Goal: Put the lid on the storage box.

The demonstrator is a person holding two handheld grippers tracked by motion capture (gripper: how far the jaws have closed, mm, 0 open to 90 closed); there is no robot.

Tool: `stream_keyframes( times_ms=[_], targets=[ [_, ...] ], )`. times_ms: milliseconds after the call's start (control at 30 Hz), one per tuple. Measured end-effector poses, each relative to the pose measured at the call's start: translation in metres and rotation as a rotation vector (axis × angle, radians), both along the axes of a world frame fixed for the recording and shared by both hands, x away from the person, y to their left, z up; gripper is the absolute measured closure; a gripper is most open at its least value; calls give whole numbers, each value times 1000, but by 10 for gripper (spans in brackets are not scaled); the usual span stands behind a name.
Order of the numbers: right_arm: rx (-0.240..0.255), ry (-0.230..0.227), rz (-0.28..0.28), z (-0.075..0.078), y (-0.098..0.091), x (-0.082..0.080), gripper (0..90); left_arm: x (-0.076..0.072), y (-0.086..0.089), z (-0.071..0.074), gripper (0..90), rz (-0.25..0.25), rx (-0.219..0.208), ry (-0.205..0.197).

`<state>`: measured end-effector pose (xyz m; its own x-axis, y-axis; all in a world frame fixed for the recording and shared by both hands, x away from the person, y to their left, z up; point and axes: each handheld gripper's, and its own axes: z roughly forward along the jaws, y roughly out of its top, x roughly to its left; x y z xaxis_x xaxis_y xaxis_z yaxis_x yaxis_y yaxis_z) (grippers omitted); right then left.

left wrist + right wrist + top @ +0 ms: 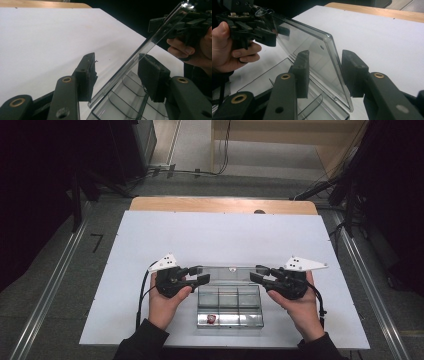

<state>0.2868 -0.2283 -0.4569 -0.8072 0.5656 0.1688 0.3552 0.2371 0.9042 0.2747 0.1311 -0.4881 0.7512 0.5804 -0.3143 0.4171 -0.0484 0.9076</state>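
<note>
From the high view, a clear plastic box (229, 306) sits on the white worktop (220, 237) near the person's edge, its lid (228, 272) lifted at the far side. The left hand-held gripper (204, 274) and the right hand-held gripper (256, 273) flank that lid, one at each end, likely to swing it evenly. A small red item (211, 319) lies in a front compartment.

In the left gripper view, the tilted lid (147, 45) passes between the jaws; the pads stand clear on both sides, partly open, gripping nothing.

In the right gripper view, the lid's edge (334, 62) runs between half-open jaws, again with gaps and no squeeze. The dividers (312, 103) sit below, and nothing else crowds the box.
</note>
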Motion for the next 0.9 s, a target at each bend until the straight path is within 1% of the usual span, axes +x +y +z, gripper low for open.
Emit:
stream_keyframes(
  times_ms=[100,233,300,367,467,500,533,633,733,800,900],
  targets=[
    [0,2,1,0,0,-1,574,-2,5,-1,479,17,2,5],
    [-2,-1,2,-1,-1,-2,573,-7,13,-2,484,32,-9,13],
    [-5,-3,3,-2,-1,-3,573,-11,16,-2,508,48,7,9],
    [-5,-1,3,-2,-1,-4,573,-15,18,-3,527,50,17,7],
    [-9,-1,4,-2,-1,-5,570,-20,20,-4,580,60,33,4],
    [-10,-2,4,-2,-1,-6,569,-21,20,-5,598,62,34,3],
    [-11,-3,4,-2,-1,-6,567,-23,21,-5,605,66,47,2],
    [-12,-1,6,-2,-1,-8,563,-27,20,-7,663,86,64,0],
    [-10,-1,7,-2,-1,-9,558,-30,19,-8,710,84,78,1],
    [-12,-1,8,-3,-1,-10,555,-32,18,-8,745,74,83,-3],
    [-15,-1,10,-3,-1,-11,550,-34,16,-9,774,51,71,5]
  ],
)
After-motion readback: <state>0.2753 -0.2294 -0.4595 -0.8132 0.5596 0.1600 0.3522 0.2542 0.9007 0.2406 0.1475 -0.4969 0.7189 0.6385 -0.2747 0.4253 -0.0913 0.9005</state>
